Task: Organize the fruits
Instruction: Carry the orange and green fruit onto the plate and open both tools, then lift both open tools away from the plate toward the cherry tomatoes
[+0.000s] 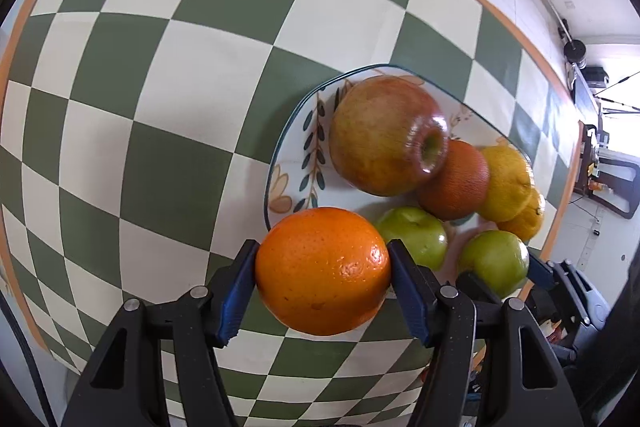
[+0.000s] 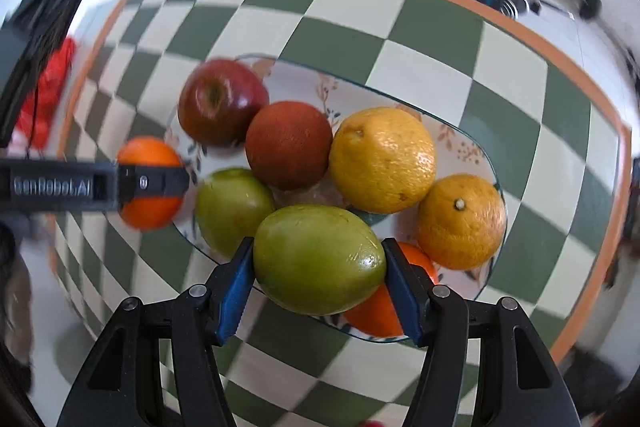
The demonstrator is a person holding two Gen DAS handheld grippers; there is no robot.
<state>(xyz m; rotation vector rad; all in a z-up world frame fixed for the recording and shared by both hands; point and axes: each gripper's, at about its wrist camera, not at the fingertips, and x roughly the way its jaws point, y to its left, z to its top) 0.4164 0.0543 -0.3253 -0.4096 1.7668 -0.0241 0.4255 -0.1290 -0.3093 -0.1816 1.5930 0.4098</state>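
Claws (image 1: 322, 269) (image 2: 318, 259) grip orange (image 1: 322, 271), green fruit (image 2: 318, 259) at plate rim (image 1: 276, 155).

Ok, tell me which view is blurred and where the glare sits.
Right wrist view: motion blur smears the edges, the tablecloth and the left gripper; the held green fruit stays sharp. Left wrist view: crisp overall, glare on the red apple and the held orange, window blown out at right.
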